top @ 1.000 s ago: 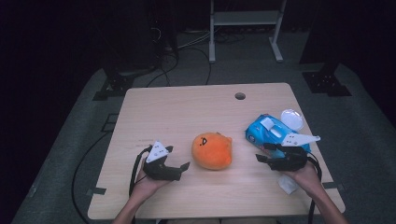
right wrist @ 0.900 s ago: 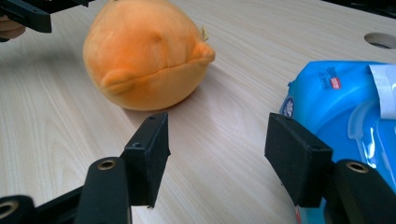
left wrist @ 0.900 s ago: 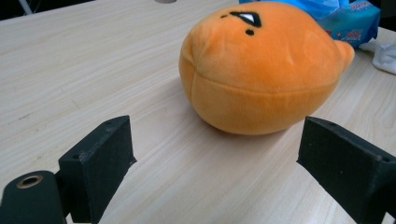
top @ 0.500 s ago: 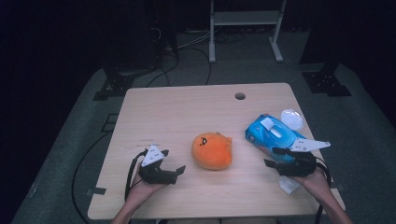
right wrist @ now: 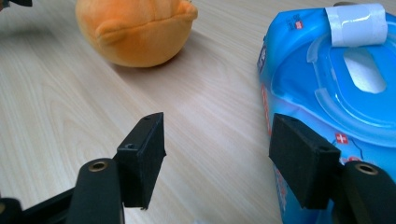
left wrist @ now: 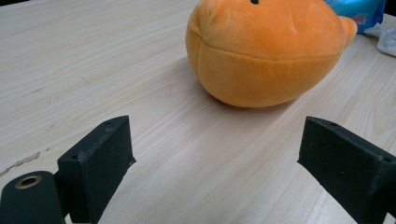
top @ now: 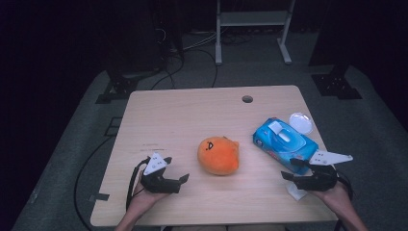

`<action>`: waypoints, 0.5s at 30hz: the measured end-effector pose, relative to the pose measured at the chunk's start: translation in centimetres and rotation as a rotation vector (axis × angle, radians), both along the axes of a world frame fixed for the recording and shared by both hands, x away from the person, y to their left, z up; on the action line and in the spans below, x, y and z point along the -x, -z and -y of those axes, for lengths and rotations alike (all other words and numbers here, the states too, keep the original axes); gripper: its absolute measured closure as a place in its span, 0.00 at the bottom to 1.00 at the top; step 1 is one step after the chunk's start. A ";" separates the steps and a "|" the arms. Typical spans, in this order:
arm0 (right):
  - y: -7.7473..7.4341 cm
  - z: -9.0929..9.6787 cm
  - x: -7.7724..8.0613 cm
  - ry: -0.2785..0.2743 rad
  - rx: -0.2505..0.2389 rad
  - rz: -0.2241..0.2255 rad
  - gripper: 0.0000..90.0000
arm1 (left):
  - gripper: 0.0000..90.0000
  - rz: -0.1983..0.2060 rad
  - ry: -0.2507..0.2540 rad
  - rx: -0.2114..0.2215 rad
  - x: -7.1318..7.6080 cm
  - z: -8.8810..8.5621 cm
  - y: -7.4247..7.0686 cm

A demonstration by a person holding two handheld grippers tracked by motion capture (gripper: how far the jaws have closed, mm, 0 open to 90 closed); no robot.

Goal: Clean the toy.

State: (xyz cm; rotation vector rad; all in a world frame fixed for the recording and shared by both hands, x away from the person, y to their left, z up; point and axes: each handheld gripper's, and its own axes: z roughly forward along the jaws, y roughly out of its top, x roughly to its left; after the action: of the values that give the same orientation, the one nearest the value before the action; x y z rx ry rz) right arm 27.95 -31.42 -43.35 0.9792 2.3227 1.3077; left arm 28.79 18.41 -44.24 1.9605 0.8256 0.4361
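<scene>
Pale wood-grain tabletop [top: 192, 120] is filling the middle of the high view, sitting on grey carpet in a dark room. Along the bottom edge of that frame, two forearms are coming in. At lower left the left gripper [top: 179, 183] is resting low over the wood with its jaws spread wide and nothing between them. At lower right the right gripper [top: 292, 169] is hovering just beside the near end of the blue wipes pack [top: 284, 142]; its jaws have just been opening and are standing apart, gripping nothing.

Partly under the right hand, a small white scrap [top: 296, 192] is lying on the wood, too hidden to identify. In the centre of the frame the orange plush toy [top: 218, 155] is sitting between the two grippers, apart from both. In the left gripper view its top is cut off by the upper edge.

Beyond the pack, a clear round lid [top: 300, 122] is lying near the table's right edge. A small round hole [top: 247, 99] is showing near the far edge. At the top, a white metal stand [top: 252, 19], black cables and dark equipment bases are fading into shadow, hard to make out.
</scene>
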 end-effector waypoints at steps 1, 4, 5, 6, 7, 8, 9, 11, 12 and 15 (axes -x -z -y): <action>0.0 0.1 0.1 0.003 0.002 -0.003 0.38 | 0.10 -0.002 0.000 -0.001 0.1 -0.1 0.1; 0.2 0.4 0.4 0.007 -0.001 -0.008 0.38 | 0.10 -0.004 -0.002 -0.001 0.2 -0.2 0.3; 0.2 0.6 0.5 0.010 0.000 -0.008 0.38 | 0.10 -0.004 -0.004 -0.005 0.3 -0.3 0.4; 0.3 0.7 0.6 0.012 -0.001 -0.011 0.38 | 0.10 -0.005 -0.006 -0.002 0.4 -0.3 0.4; 0.4 0.9 0.7 0.014 -0.001 -0.009 0.38 | 0.10 -0.003 -0.006 0.000 0.5 -0.4 0.5; 0.5 1.0 0.8 0.018 -0.003 -0.013 0.37 | 0.10 -0.003 -0.011 0.006 0.6 -0.4 0.5; 0.6 1.2 0.9 0.020 -0.004 -0.010 0.37 | 0.10 -0.004 -0.011 0.007 0.6 -0.5 0.6; 0.8 1.3 1.2 0.026 -0.011 -0.010 0.36 | 0.10 -0.001 -0.017 0.010 0.7 -0.6 0.7; 1.1 1.3 1.5 0.029 -0.012 -0.003 0.35 | 0.10 -0.002 -0.021 0.016 0.8 -0.6 0.8; 1.4 1.2 1.8 0.033 -0.015 0.006 0.35 | 0.10 -0.004 -0.027 0.023 1.0 -0.7 1.3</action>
State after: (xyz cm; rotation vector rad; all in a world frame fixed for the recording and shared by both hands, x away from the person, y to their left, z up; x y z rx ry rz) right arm 26.16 -32.66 -44.73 1.0125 2.2853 1.3149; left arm 27.83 19.08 -45.49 1.9312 0.8573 0.4373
